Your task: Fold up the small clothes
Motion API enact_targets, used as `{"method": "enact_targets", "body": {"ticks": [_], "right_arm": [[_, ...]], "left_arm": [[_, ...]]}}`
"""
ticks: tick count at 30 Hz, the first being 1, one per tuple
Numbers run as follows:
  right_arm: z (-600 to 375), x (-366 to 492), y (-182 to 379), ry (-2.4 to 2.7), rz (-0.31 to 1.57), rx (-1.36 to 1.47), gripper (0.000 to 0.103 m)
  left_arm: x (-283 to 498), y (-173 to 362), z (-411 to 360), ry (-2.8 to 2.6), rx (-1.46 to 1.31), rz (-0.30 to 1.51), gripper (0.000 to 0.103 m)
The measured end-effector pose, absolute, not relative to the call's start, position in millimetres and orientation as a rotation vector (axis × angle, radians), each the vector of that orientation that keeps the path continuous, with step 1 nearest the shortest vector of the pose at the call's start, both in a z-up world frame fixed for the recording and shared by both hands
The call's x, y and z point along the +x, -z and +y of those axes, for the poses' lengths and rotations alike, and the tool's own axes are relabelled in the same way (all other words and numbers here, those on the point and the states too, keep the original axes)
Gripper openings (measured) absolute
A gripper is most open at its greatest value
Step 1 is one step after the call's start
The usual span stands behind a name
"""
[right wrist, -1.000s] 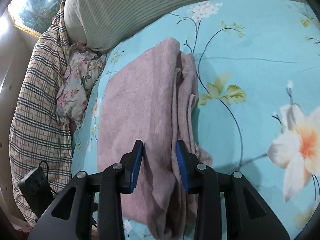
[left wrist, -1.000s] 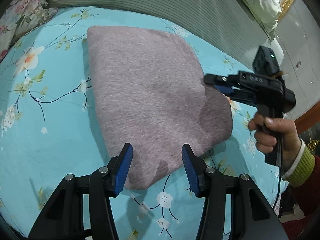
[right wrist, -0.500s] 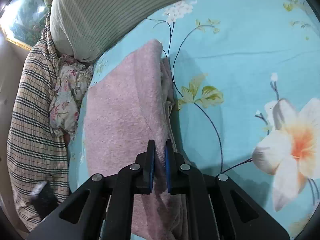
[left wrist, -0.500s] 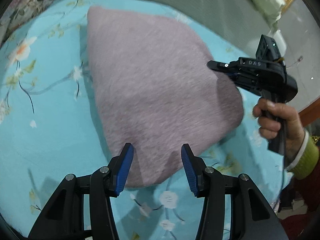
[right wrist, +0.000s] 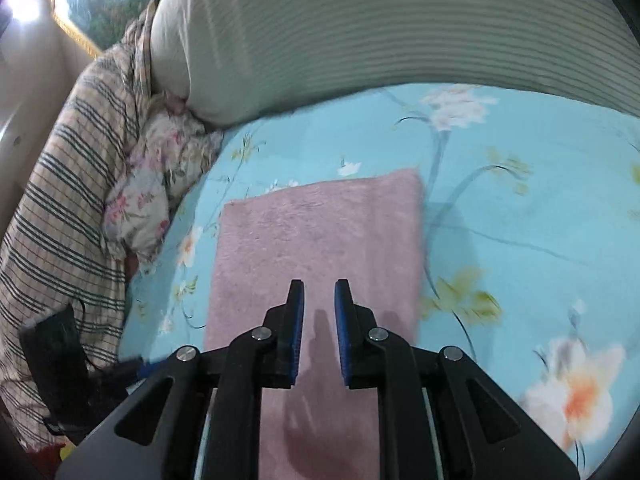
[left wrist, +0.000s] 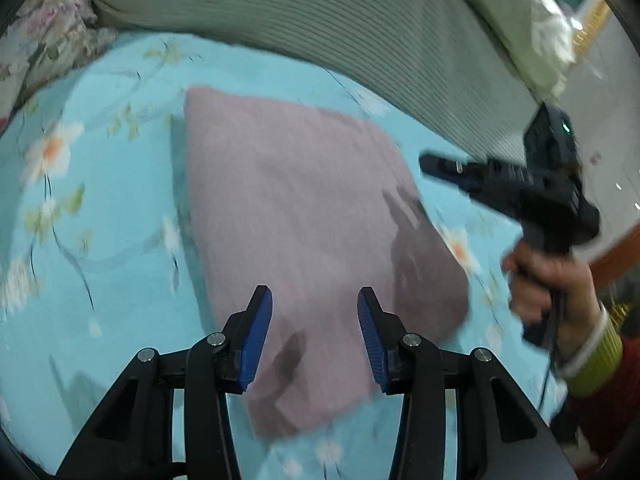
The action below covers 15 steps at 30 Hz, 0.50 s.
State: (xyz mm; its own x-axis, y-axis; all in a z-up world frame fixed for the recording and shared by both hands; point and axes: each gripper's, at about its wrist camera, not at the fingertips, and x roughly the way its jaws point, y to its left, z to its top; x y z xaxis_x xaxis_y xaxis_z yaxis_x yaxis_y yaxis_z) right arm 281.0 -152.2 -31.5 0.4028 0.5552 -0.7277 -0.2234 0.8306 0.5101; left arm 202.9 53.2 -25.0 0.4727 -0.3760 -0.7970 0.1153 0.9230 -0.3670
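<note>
A folded mauve garment (left wrist: 304,216) lies flat on the light blue floral bedsheet (left wrist: 100,240). In the right wrist view the garment (right wrist: 320,232) is a neat rectangle. My left gripper (left wrist: 315,294) hovers over its near corner; its jaws are closing, with nothing pressed between the blue pads. My right gripper (right wrist: 320,285) hangs above the garment's near end, its jaws opening from a narrow gap that holds nothing. In the left wrist view the right gripper (left wrist: 430,162) is lifted off the garment's right edge, held by a hand (left wrist: 548,280).
A long striped grey-green bolster (left wrist: 320,20) runs along the far side of the bed, also in the right wrist view as the bolster (right wrist: 400,40). A plaid blanket (right wrist: 60,200) and a floral cloth (right wrist: 160,184) are bunched at the left.
Half a second ago my right gripper was shut on the garment's edge; it has let go and risen. The garment now lies flat. My left gripper drew back and its jaws narrowed a little.
</note>
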Motion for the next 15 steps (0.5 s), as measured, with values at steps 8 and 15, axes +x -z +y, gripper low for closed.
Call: {"method": "enact_targets", "body": {"ticks": [8,15], "right_arm": [[-169.7,316.1,82.6,-0.369,1.122,0.41,0.0],[-168.1,306.7,66.2,-0.402,1.108,0.402,0.002]], "left_arm": [[294.4,75.3,64.4,0.095,-0.28,1.139,0.027],[291.9,70.6,62.0,0.105,-0.217,1.129,0.026]]}}
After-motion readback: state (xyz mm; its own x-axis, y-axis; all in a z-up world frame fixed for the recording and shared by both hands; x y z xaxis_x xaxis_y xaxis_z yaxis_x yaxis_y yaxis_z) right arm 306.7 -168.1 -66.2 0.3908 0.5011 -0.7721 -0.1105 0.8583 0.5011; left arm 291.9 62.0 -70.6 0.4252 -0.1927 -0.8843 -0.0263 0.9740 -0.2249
